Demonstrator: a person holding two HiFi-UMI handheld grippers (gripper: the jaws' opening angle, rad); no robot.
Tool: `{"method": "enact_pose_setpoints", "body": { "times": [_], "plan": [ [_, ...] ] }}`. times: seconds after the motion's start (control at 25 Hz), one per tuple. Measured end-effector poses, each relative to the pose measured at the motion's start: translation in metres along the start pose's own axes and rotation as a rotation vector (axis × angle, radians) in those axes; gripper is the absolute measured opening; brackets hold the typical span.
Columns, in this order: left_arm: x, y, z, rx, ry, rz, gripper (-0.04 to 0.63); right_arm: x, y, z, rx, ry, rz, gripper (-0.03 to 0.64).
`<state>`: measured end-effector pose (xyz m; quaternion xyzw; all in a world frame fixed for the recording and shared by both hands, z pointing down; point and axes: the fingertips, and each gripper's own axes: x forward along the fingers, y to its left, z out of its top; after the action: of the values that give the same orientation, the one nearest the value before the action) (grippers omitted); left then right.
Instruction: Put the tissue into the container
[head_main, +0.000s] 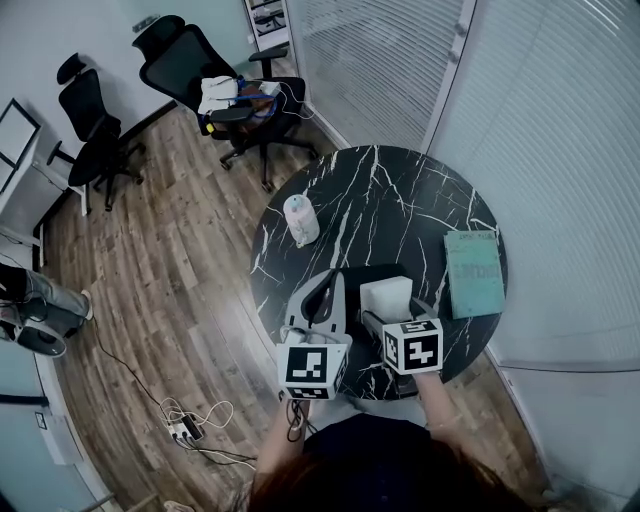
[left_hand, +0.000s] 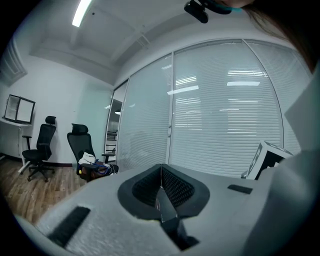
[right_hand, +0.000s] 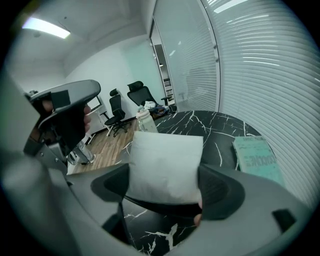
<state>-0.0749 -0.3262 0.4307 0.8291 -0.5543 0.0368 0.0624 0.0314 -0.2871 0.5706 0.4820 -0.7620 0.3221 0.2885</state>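
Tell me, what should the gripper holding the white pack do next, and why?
Probably ease the tissue pack down toward the dark box just by it, which seems to be the container. The right gripper is shut on the pack, clear of the table. The left gripper is shut and empty, so it can wait.

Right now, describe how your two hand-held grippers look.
The left hand-held gripper and right hand-held gripper are light grey with black textured pads. Each carries a white cube with black square markers. A dark cable hangs below the left one. The person wears a dark top.
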Motion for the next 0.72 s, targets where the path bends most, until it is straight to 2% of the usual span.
{"method": "enact_pose_setpoints", "body": {
  "times": [0.72],
  "plan": [
    [0.020,0.013,-0.016,-0.033,0.015,-0.001,0.029,0.036,-0.006,-0.036,0.005,0.193,-0.013,0.417]
  ]
}}
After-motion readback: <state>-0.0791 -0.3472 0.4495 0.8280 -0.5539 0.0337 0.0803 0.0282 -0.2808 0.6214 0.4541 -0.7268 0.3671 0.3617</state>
